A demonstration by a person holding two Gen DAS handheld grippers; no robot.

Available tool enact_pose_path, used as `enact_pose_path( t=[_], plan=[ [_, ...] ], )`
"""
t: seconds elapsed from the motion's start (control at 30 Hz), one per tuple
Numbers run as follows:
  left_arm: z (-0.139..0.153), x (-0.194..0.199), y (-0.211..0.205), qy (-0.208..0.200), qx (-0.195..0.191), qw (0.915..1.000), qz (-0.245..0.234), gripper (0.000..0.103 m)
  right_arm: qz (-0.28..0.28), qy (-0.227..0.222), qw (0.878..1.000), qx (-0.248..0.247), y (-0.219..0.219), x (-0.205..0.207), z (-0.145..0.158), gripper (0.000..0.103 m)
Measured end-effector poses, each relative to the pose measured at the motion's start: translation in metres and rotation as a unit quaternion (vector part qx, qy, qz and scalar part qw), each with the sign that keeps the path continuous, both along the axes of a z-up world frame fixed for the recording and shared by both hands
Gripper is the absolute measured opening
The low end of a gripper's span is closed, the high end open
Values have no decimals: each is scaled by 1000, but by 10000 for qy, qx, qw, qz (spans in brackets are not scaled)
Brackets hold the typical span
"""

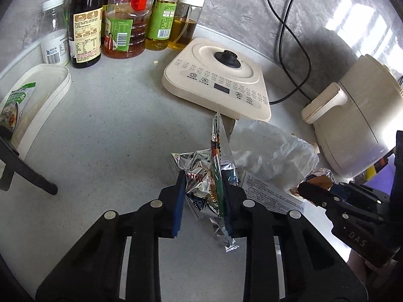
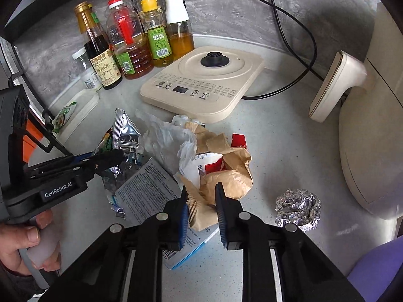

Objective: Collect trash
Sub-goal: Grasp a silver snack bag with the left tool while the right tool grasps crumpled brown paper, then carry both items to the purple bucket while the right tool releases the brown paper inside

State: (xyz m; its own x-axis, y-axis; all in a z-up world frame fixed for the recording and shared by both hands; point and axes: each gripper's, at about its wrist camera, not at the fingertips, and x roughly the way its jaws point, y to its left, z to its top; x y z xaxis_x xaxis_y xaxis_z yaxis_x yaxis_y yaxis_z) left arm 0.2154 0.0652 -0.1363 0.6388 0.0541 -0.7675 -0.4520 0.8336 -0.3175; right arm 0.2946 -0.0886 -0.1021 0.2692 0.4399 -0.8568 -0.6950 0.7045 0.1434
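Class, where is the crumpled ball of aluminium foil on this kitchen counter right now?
In the right wrist view, the foil ball sits alone on the counter at lower right, right of the brown paper bag and just before the cream appliance.

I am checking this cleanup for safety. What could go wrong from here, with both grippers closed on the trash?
1. The left gripper pinches several foil wrappers together; a loose one could slip out when lifted.
2. The right gripper grips only an edge of the crumpled brown paper bag, which may tear or spill the red packet.

Grey countertop [image 1: 105, 130]: bottles [image 1: 85, 25], appliance base [image 1: 216, 78], foil ball [image 2: 298, 209], wrappers [image 2: 126, 136].
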Motion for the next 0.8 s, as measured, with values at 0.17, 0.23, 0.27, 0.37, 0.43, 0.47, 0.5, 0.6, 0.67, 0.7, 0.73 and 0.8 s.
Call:
enact_pose_path(
  t=[0.17, 0.23, 0.27, 0.37, 0.43, 0.47, 0.5, 0.6, 0.67, 0.7, 0.73, 0.8],
  plan=[
    [22, -13, -10, -248, 176, 9995, -4, 21, -123, -50, 9995, 297, -18, -3, 20, 14],
    [33, -19, -14, -370, 206, 9991, 16, 16, -149, -90, 9989, 435, -25, -7, 31, 14],
    [39, -23, -17, -439, 221, 9988, 20, 15, -151, -112, 9985, 510, -28, -8, 37, 14],
    [55, -32, -26, -595, 309, 9977, -10, 6, -159, -179, 9972, 715, -39, -15, 52, 14],
    [64, -38, -32, -688, 372, 9969, -37, 6, -188, -209, 9961, 836, -45, -18, 60, 14],
    [69, -41, -35, -723, 405, 9965, -47, 6, -208, -218, 9955, 896, -48, -19, 63, 14],
    [74, -44, -37, -767, 429, 9961, -58, 5, -225, -232, 9950, 947, -51, -21, 67, 14],
    [89, -53, -45, -915, 509, 9944, -110, 5, -268, -284, 9930, 1115, -59, -27, 78, 14],
    [100, -58, -52, -1005, 603, 9930, -153, 5, -297, -327, 9914, 1231, -66, -31, 86, 13],
    [105, -61, -55, -1046, 640, 9923, -168, 5, -309, -354, 9906, 1284, -70, -34, 91, 13],
    [110, -63, -59, -1088, 676, 9916, -185, 5, -321, -387, 9898, 1333, -73, -36, 96, 13],
    [120, -67, -66, -1173, 740, 9901, -236, 5, -345, -503, 9877, 1438, -81, -42, 108, 13]
  ],
)
